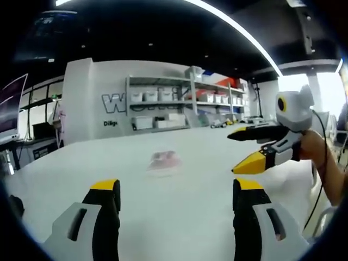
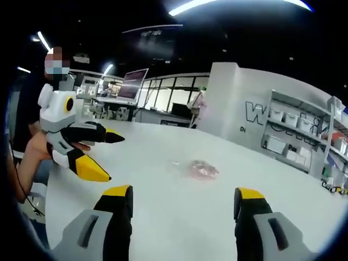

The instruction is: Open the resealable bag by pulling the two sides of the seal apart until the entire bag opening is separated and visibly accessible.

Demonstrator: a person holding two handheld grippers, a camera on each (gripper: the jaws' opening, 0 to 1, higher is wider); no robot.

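Left tongs (image 1: 176, 198): released, level above counter (image 1: 179, 228).
Right tongs (image 2: 182, 204): released, empty.
Bag (image 1: 164, 160): 12 o'clock, counter bare around it.

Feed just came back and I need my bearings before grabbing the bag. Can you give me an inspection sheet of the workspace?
Surface: white table, bare around the bag.
Job's things: resealable bag lying flat mid-table, pinkish contents; seal state too blurred to tell.
Clutter: nothing seen.
Grippers: left gripper and right gripper both raised off the table, jaws open, holding nothing, short of the bag.
Cables: black cable hanging from the right gripper.
Surroundings: shelves with white boxes, wall lettering, desks with a laptop.
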